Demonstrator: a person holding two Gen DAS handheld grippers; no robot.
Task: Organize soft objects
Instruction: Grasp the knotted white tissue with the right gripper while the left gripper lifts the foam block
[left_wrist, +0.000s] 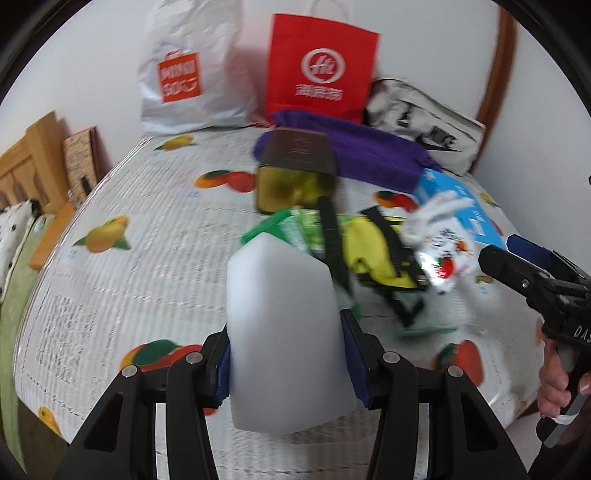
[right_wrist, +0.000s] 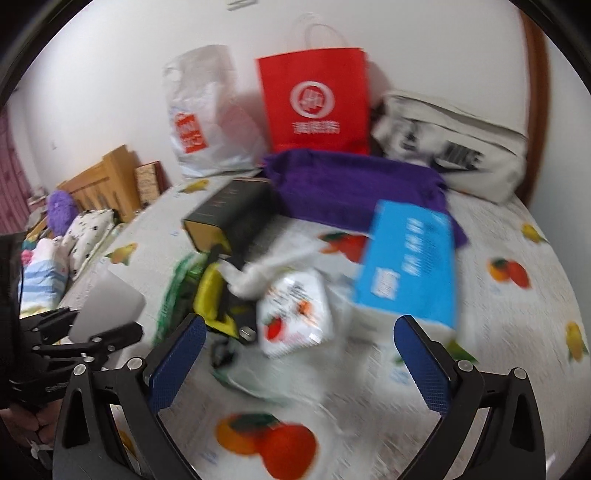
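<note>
White foam block (left_wrist: 284, 343) clamped in left gripper (left_wrist: 288, 363); right gripper (right_wrist: 299, 354) spread wide, empty, above blurred, likely snack packets (right_wrist: 295, 314).

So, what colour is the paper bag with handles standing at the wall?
Red, with a white round logo. The paper bag shows best in the left wrist view.

White sponge block (left_wrist: 284, 343) sits between the blue pads (left_wrist: 354, 354) of the black left gripper (left_wrist: 286, 363). Beyond it, a dark box (left_wrist: 295, 166) with a gold end, then purple cloth (left_wrist: 354, 151). Farther back, a red bag (left_wrist: 321, 66) with a white emblem. Ahead of the right gripper (right_wrist: 299, 358), a bright blue box (right_wrist: 406, 262) on the white bedsheet (right_wrist: 369, 406) printed with orange and yellow fruit.
</note>
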